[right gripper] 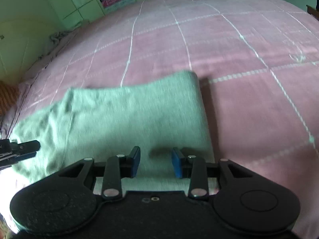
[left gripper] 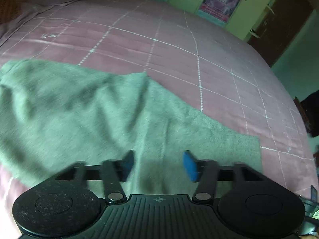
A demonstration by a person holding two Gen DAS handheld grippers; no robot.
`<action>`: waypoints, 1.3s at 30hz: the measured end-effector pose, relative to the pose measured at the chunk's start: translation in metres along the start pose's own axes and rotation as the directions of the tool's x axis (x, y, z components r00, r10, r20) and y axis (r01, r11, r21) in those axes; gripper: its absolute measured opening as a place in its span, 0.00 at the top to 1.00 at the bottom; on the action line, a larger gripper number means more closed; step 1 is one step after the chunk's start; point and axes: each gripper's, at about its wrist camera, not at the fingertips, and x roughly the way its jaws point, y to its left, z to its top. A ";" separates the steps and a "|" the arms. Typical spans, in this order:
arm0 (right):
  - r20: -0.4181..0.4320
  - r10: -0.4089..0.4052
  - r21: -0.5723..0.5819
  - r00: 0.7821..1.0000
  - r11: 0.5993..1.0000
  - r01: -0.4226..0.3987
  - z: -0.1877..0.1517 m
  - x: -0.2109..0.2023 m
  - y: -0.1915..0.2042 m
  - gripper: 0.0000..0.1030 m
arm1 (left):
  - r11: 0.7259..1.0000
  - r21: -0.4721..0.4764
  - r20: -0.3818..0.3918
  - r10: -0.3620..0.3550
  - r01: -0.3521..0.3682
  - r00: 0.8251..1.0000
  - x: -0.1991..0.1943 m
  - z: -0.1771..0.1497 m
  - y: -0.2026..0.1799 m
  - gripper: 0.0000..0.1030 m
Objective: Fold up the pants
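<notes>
Green pants lie rumpled on a pink checked bedspread. In the left wrist view they fill the lower left, with one end reaching right. My left gripper is open just above the cloth, holding nothing. In the right wrist view the pants lie flatter, with a folded right edge. My right gripper is open over their near edge, empty. The left gripper's tip shows at the far left of the right wrist view, over the pants' left end.
The bedspread stretches far and right of the pants. Green cupboards with posters stand behind the bed. A dark wooden door is at the right. Crumpled bedding lies at the far left edge.
</notes>
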 end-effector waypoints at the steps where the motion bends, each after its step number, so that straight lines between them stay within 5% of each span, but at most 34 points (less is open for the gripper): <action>1: 0.004 -0.011 -0.015 1.000 1.000 0.011 0.006 0.004 0.004 0.66 | 1.000 0.018 -0.004 0.009 -0.009 1.000 0.007 0.002 -0.007 0.41; 10: 0.032 -0.115 -0.078 0.993 0.990 0.117 0.051 0.053 0.025 0.68 | 0.979 0.167 -0.076 0.133 -0.118 0.988 0.081 0.013 -0.041 0.39; 11: 0.026 -0.133 -0.099 0.991 0.986 0.135 0.050 0.060 0.025 0.68 | 0.969 0.206 -0.066 0.152 -0.135 0.986 0.084 0.011 -0.045 0.36; 12: -0.004 -0.162 -0.138 0.987 0.977 0.160 0.047 0.072 0.026 0.68 | 0.955 0.239 -0.065 0.195 -0.175 0.979 0.091 0.008 -0.049 0.18; 13: -0.011 -0.179 -0.179 0.984 0.968 0.175 0.042 0.081 0.028 0.68 | 0.963 0.210 -0.087 0.189 -0.167 0.978 0.096 0.007 -0.042 0.14; 17: -0.015 -0.216 -0.246 0.976 0.947 0.206 0.041 0.083 0.037 0.67 | 0.971 0.196 -0.078 0.156 -0.138 0.985 0.086 -0.001 -0.037 0.14; 21: -0.005 -0.093 -0.175 0.996 0.980 0.091 0.030 0.052 0.033 0.66 | 0.976 0.187 -0.067 0.123 -0.109 0.990 0.068 -0.022 -0.031 0.14; 25: 0.039 -0.126 -0.329 0.991 0.935 0.131 -0.014 0.051 0.043 0.64 | 0.974 0.200 -0.060 0.122 -0.108 0.991 0.054 -0.043 -0.029 0.14; 39: -0.001 -0.114 -0.282 0.994 0.953 0.109 -0.027 0.017 0.053 0.63 | 0.983 0.142 -0.057 0.122 -0.113 0.991 0.019 -0.057 -0.013 0.14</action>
